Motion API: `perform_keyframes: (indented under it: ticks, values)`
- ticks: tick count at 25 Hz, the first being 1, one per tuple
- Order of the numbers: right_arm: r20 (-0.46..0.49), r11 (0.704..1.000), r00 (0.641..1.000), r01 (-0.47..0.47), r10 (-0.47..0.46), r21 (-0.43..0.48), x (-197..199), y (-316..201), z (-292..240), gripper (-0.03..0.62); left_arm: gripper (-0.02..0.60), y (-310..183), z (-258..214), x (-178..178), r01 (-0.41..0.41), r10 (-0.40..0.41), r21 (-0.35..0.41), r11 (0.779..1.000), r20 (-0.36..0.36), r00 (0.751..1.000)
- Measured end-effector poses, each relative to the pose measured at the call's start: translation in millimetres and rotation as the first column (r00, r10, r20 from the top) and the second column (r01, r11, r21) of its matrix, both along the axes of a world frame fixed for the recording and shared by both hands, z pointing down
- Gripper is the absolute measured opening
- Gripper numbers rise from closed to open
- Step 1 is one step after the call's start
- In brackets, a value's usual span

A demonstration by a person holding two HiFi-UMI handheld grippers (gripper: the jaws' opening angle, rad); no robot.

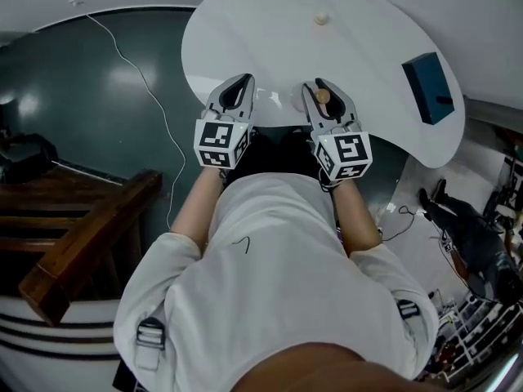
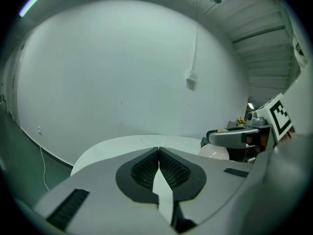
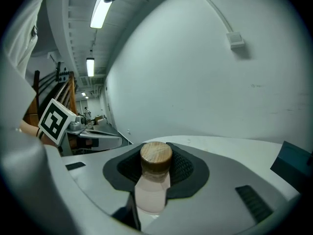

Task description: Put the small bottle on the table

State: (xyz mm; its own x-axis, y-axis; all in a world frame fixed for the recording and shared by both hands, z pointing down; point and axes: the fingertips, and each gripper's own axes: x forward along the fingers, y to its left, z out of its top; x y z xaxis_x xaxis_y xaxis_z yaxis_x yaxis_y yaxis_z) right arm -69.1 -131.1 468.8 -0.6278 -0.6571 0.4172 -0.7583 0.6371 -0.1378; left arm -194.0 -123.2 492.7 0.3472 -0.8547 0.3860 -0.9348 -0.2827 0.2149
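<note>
Standing upright between the jaws of the right tool [image 3: 155,153], the small bottle [image 3: 152,187] shows a pale, milky body and a round wooden cap [image 3: 156,155], and the pads press on it just below the cap. In the head view it sits over the near edge of the white tabletop [image 1: 245,23], though whether its base touches the tabletop is hard to say. The left tool [image 2: 159,153] is over that same near edge, beside the right one, its jaws drawn together with nothing between them. Farther across the tabletop lies a small tan round thing [image 1: 321,19], and at the tabletop's right end a dark blue box [image 1: 429,86]. Off the tabletop's left side a thin white cable [image 1: 143,80] trails over the dark floor [image 1: 82,72].
</note>
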Motion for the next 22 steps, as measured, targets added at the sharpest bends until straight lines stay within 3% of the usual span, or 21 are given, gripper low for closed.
perform_keyframes:
  ticks: [5, 10, 22]
  values:
    - [-0.005, 0.998, 0.999, -0.041, 0.041, -0.041, 0, -25, 22, 0.110, 0.020, -22, 24, -1, -0.029, 0.029, -0.050, 0.998, -0.001, 1.000]
    - [-0.015, 0.997, 1.000, -0.018, 0.017, -0.074, -8, -55, 41, 0.110, 0.020, -44, 42, -9, 0.004, -0.002, -0.098, 0.995, 0.012, 1.000]
    - [-0.022, 0.978, 0.987, 0.155, -0.159, -0.142, -41, -120, 83, 0.110, 0.020, -77, 75, -24, 0.160, -0.157, -0.193, 0.968, 0.027, 0.987]
